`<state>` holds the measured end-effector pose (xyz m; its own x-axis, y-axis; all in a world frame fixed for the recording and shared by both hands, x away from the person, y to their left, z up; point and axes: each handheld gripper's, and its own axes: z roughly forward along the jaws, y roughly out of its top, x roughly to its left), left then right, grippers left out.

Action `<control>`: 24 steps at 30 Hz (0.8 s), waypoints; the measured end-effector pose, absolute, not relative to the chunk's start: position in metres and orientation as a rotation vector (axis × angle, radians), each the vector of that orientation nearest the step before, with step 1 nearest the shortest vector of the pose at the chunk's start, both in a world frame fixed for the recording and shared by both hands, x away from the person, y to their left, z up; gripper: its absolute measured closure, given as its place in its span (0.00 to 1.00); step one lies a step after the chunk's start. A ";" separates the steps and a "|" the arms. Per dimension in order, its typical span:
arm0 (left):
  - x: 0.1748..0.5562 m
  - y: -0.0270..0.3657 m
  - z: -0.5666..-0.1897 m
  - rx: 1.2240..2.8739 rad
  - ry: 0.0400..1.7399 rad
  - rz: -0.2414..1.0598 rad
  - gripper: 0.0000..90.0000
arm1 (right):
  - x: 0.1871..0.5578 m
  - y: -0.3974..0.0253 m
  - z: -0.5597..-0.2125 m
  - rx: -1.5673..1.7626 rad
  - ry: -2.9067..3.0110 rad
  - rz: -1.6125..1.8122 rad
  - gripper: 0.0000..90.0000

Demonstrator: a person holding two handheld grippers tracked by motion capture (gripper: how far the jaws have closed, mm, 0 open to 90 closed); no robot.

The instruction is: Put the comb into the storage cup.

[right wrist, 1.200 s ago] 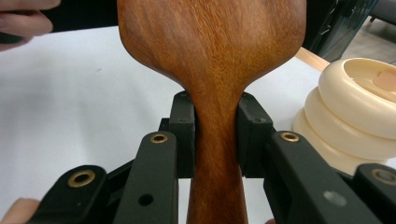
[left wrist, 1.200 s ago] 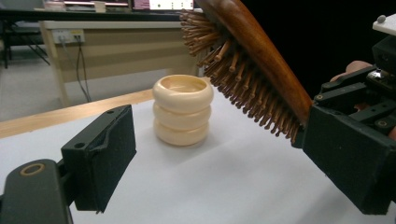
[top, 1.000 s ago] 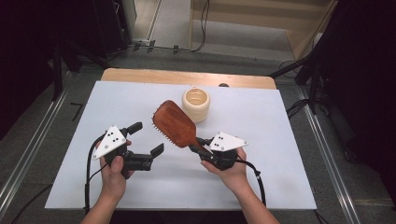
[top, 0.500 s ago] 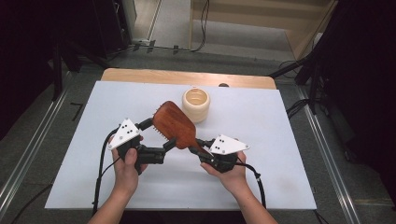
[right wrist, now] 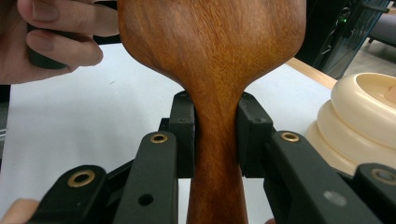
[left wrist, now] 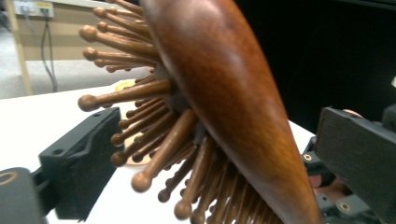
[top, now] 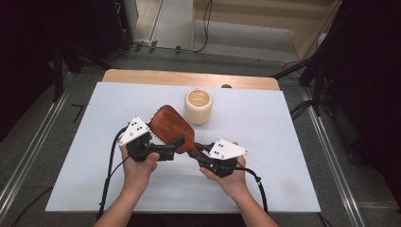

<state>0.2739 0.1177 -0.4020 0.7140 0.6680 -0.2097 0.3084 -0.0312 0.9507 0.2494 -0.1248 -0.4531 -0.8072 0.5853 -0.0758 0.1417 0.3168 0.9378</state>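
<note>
High view. One reddish-brown wooden paddle hairbrush (top: 171,127), oval head, polished back turned upward, a few peg tips showing along its far-left edge; head held above the white table top (top: 283,142) near its middle, handle running toward the person's right. One right gripper (top: 201,153), black with a grey three-cornered plate, jaws closed on the handle. One left gripper (top: 176,145), same build, jaws reaching to the near-left edge of the head. Two hands: left hand (top: 138,163) and right hand (top: 227,175), one on each gripper. One cream-coloured ribbed round holder (top: 198,106), upright just beyond the brush head, mouth open; its contents cannot be made out.

Left gripper view. Brush head seen edge-on, tilted, between the two black jaws. Smooth glossy wood on the back; on the underside, many slim wooden pegs with ball tips, too many and too overlapped to count. Jaws stand wide apart, one to each side of the head; neither is seen pressing on it.

Right gripper view. Brush neck, warm grained wood, upright between the two black jaw pads, both pads touching it: a firm narrow grip. Cream holder at right on the table, two ribs visible. Fingers of the left hand (right wrist: 65,35) at upper left, just beside the head.
</note>
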 end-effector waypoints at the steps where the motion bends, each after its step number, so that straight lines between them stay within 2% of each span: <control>1: 0.274 0.117 -0.402 1.625 0.812 0.341 0.05 | 0.249 -0.125 -0.453 0.645 2.184 1.497 0.78; 5: 0.274 0.116 -0.402 1.618 0.838 0.344 0.15 | 0.249 -0.123 -0.454 0.652 2.176 1.501 0.78; 11: 0.274 0.113 -0.401 1.620 0.848 0.335 0.21 | 0.247 -0.121 -0.454 0.653 2.168 1.501 0.78; 18: 0.280 0.116 -0.402 1.600 0.881 0.233 0.36 | 0.246 -0.120 -0.456 0.654 2.148 1.486 0.78; 24: 0.282 0.118 -0.402 1.598 0.866 0.169 0.43 | 0.247 -0.120 -0.458 0.644 2.137 1.489 0.78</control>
<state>0.2819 0.1182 -0.4020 0.7076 0.6096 -0.3574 0.4299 0.0300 0.9024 0.2468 -0.1196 -0.4582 -0.7872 0.6086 -0.1000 0.1170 0.3064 0.9447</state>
